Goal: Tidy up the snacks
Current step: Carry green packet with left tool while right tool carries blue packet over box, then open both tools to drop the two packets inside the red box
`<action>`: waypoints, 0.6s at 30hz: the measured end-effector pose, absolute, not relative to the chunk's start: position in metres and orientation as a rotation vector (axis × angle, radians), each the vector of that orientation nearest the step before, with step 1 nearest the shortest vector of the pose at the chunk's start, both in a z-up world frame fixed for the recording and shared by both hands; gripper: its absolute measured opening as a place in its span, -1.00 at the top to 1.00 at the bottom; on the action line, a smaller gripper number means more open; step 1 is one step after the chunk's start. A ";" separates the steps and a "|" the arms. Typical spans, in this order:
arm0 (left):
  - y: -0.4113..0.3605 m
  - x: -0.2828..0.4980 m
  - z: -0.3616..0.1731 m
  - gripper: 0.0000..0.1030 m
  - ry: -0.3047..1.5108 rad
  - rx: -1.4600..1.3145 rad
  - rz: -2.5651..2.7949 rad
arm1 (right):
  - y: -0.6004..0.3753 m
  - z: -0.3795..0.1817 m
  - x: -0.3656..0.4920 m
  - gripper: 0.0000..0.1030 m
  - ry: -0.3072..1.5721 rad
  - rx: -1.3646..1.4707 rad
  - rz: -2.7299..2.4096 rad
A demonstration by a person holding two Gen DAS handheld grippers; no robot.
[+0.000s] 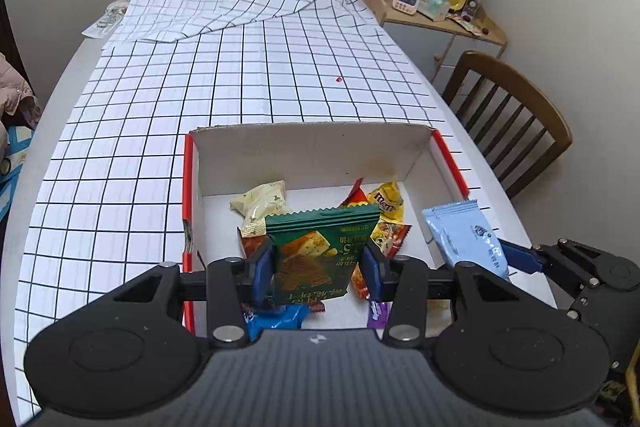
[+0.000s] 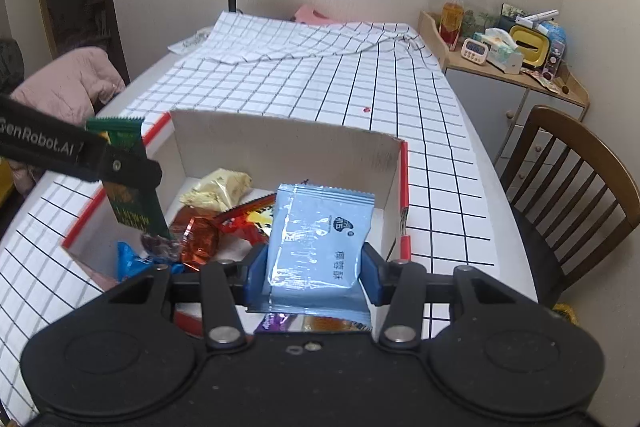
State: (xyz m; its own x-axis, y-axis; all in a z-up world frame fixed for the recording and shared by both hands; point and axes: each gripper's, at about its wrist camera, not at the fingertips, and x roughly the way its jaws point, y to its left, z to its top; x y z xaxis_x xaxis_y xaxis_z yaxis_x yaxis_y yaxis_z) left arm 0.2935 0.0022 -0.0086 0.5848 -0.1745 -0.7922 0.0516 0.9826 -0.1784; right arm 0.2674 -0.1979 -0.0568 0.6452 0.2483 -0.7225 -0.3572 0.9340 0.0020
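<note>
the left claw (image 1: 318,263) pinches a green crinkly cracker packet (image 1: 316,255) at the lower middle of the frame, over the white cardboard box with red edges (image 1: 312,147) on the checked desk (image 1: 160,131). the right claw (image 2: 314,267) pinches a light blue shiny snack packet (image 2: 318,239), low in the middle, over the same box.

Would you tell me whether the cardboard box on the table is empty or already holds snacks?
Partly filled: the cardboard box has several snack packets on its floor, with bare floor showing.
</note>
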 end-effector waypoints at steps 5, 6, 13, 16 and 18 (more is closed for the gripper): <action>0.000 0.313 -0.025 0.14 0.974 -0.135 -0.119 | -0.188 -0.074 0.280 0.09 0.835 -0.185 0.350; 0.000 0.316 -0.028 0.15 0.981 -0.136 -0.121 | -0.187 -0.077 0.284 0.09 0.842 -0.192 0.352; -0.007 0.331 -0.047 0.14 1.018 -0.114 -0.130 | -0.183 -0.093 0.297 0.09 0.880 -0.225 0.357; -0.011 0.335 -0.054 0.15 1.031 -0.093 -0.133 | -0.180 -0.099 0.300 0.09 0.893 -0.240 0.363; -0.013 0.339 -0.059 0.15 1.043 -0.084 -0.132 | -0.177 -0.102 0.301 0.09 0.897 -0.253 0.366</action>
State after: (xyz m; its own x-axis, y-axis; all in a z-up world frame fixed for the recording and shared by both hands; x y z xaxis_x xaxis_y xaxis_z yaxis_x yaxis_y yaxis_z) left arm 0.3389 -0.0126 -0.0586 0.4965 -0.1492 -0.8551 0.0690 0.9888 -0.1325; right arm 0.3011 -0.1770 -0.1021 0.5683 0.2036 -0.7972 -0.4123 0.9090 -0.0617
